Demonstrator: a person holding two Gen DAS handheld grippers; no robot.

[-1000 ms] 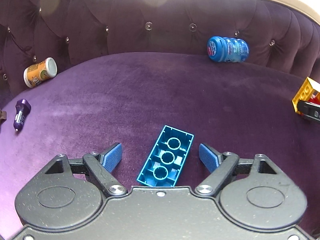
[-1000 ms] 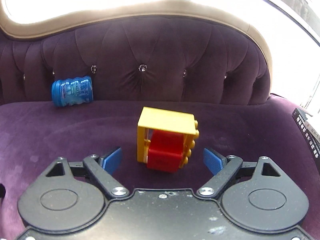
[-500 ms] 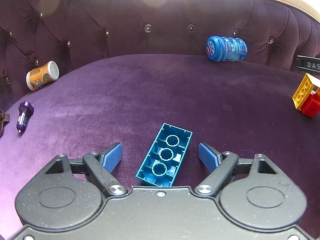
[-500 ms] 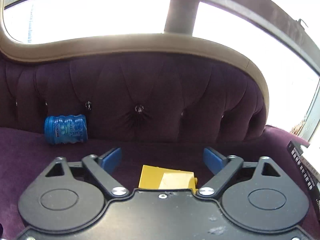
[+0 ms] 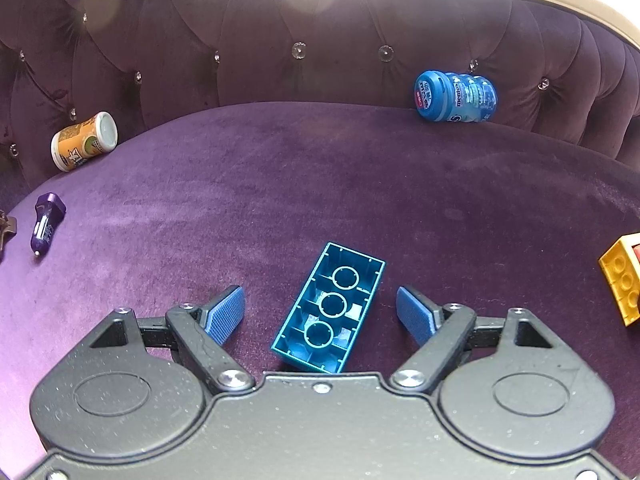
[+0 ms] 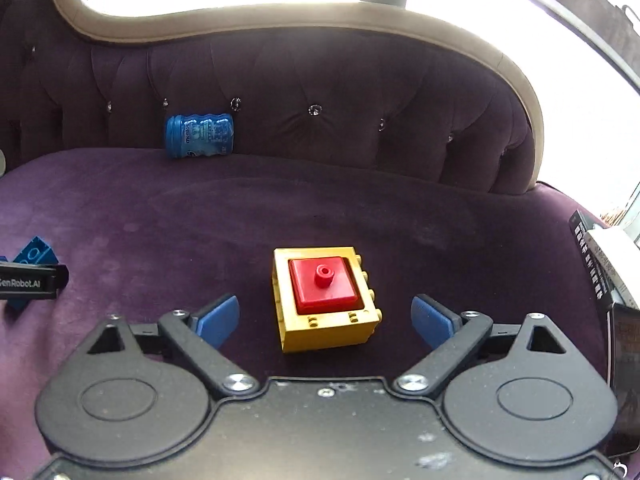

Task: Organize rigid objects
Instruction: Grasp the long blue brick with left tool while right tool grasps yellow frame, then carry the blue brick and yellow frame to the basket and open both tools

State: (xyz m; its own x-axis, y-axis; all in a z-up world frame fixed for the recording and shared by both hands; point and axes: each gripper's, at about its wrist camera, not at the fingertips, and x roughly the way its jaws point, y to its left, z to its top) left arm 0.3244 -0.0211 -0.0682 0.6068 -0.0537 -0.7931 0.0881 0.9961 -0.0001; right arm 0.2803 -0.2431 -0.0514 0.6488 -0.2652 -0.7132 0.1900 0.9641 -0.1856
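Note:
A teal brick (image 5: 330, 312) lies upside down on the purple sofa seat, between the open fingers of my left gripper (image 5: 320, 312); the pads do not touch it. A yellow block with a red piece inside (image 6: 325, 296) lies on the seat between the open fingers of my right gripper (image 6: 325, 318), also untouched. The yellow block shows at the right edge of the left wrist view (image 5: 622, 280). The teal brick shows at the left edge of the right wrist view (image 6: 34, 258), behind the left gripper's finger.
A blue mint bottle (image 5: 456, 97) lies on its side against the tufted backrest, also seen in the right wrist view (image 6: 199, 135). An orange-labelled can (image 5: 84, 140) and a purple car charger (image 5: 46, 224) lie at the left. Black boxes (image 6: 600, 264) sit at the right.
My right gripper tilted up toward the backrest, then came back down over the yellow block, which now lies with its red piece facing up. The left gripper barely moved.

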